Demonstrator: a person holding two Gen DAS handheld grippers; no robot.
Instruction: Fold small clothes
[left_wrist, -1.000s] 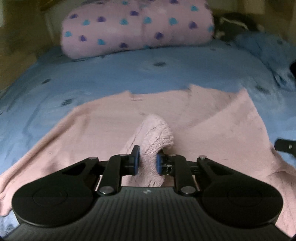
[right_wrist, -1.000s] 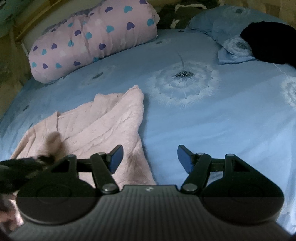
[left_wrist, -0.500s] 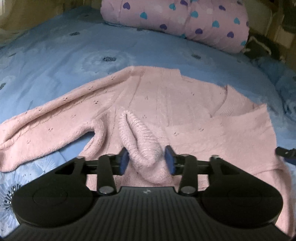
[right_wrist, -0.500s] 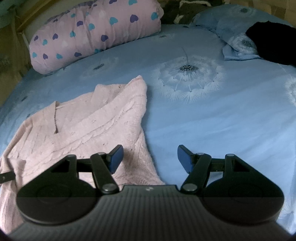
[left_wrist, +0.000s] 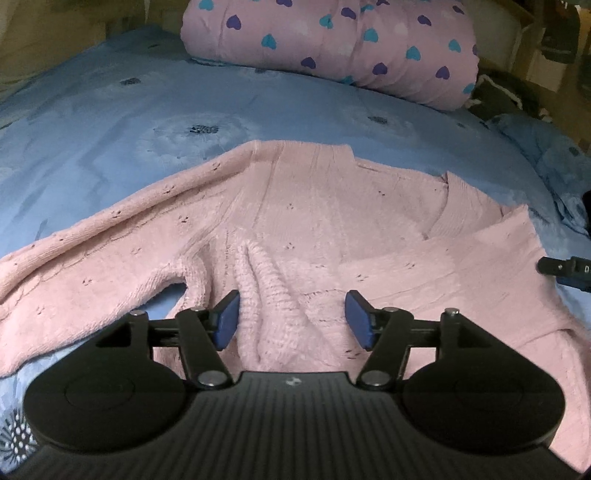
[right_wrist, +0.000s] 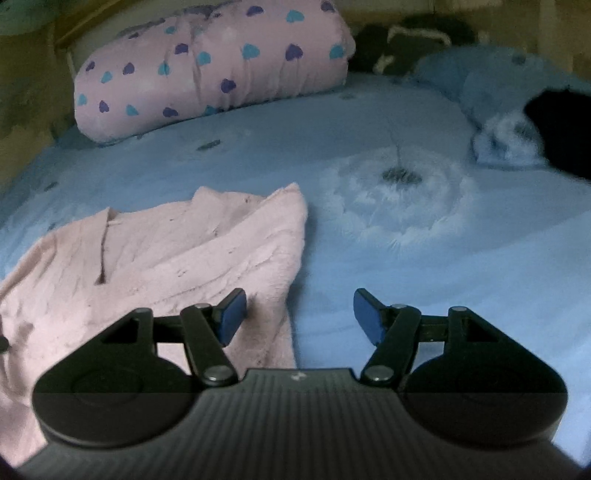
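Note:
A pink knit sweater (left_wrist: 314, 229) lies spread on the blue bed sheet, one sleeve stretched out to the left. Its other sleeve is folded in over the body, and the ribbed cuff (left_wrist: 269, 295) rests between the jaws of my left gripper (left_wrist: 291, 317). Those jaws are opening and the blue pads stand clear of the cuff. In the right wrist view my right gripper (right_wrist: 299, 314) stands open and holds nothing, low over the sweater's (right_wrist: 166, 251) right edge and the bare sheet. A tip of the right gripper (left_wrist: 565, 269) shows at the right edge of the left wrist view.
A pink pillow with blue and purple hearts (left_wrist: 332, 48) lies across the head of the bed. A blue pillow (right_wrist: 491, 81) and a black cloth (right_wrist: 561, 129) sit at the far right. The blue dandelion-print sheet (right_wrist: 406, 229) stretches out right of the sweater.
My left gripper carried the sleeve cuff over the sweater's body, then opened its jaws and let go. The cuff now lies slack on the body. The right gripper shifted slightly and stayed open.

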